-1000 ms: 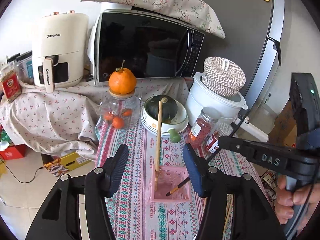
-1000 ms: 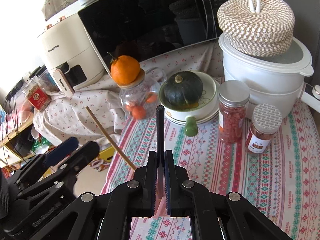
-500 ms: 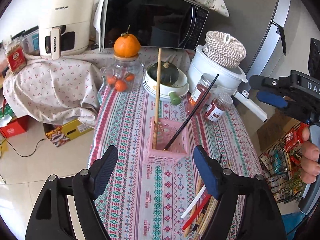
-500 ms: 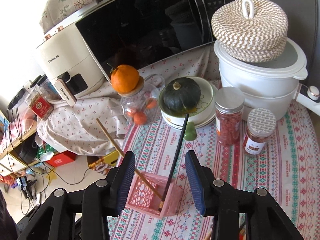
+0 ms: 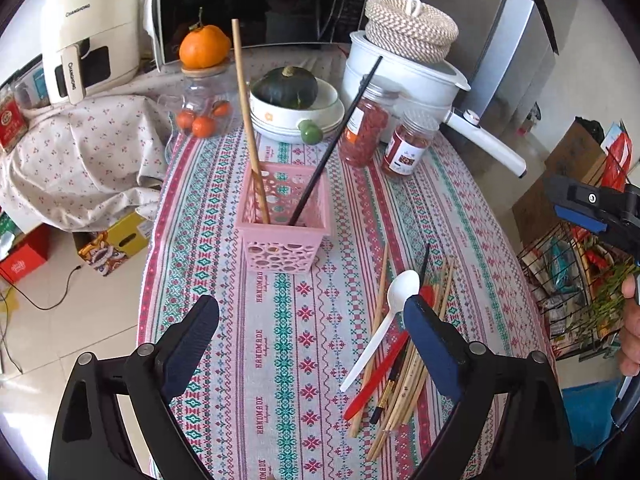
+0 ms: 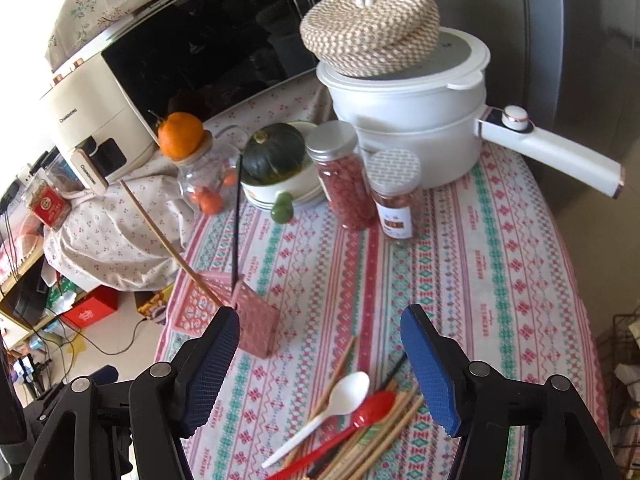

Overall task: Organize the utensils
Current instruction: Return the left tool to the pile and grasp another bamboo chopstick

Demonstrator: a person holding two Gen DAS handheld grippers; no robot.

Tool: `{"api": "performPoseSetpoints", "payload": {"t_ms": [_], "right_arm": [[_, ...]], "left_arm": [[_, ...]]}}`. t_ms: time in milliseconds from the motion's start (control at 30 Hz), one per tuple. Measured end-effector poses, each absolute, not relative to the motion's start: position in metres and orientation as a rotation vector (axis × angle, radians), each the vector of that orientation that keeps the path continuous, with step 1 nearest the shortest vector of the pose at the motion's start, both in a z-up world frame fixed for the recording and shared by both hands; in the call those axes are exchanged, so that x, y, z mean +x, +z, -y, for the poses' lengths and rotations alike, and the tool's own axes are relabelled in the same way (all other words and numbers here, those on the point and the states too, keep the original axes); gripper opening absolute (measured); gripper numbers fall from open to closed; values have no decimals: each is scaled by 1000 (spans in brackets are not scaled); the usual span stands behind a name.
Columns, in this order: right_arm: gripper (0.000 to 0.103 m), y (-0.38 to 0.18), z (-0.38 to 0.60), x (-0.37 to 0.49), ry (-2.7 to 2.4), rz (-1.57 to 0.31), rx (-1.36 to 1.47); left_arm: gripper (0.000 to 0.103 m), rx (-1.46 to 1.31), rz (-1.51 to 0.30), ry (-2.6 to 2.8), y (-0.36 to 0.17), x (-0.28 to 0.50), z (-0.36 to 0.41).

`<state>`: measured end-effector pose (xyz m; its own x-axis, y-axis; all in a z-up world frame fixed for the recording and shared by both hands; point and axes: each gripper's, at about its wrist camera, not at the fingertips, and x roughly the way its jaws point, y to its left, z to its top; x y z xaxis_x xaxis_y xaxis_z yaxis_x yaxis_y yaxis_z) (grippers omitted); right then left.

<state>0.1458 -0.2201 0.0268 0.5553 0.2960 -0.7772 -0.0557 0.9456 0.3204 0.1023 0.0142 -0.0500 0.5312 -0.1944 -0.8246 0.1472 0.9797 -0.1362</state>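
Both grippers, left gripper (image 5: pixel 312 322) and right gripper (image 6: pixel 320 364), gape wide, empty; ahead, "HANDMADE" tablecloth (image 5: pixel 260 344) and "CHANGHONG" appliance (image 5: pixel 92 36).

Left gripper (image 5: pixel 312 320) wide open, empty, held above the table. Right gripper (image 6: pixel 320 368) also spread wide, nothing between fingers. Right hand (image 5: pixel 630 328) visible gripping its handle.

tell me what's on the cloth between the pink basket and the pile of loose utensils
Nothing: in the left wrist view only bare patterned tablecloth lies between the pink basket and the utensil pile. The right wrist view agrees.
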Motion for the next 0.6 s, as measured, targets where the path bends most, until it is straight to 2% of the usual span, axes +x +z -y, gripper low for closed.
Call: {"api": "performPoseSetpoints", "payload": {"t_ms": [67,333,600], "right_arm": [[75,19,228,138,198,-976,278],[82,-17,257,116,118,-1026,280],[83,-77,278,111,-14,-1167,258]], "left_arm": [[103,-23,-974,-197,-53,99,-6],[103,35,-972,-250,-77,98,26],[103,134,-1125,-276,-122,116,57]]}}
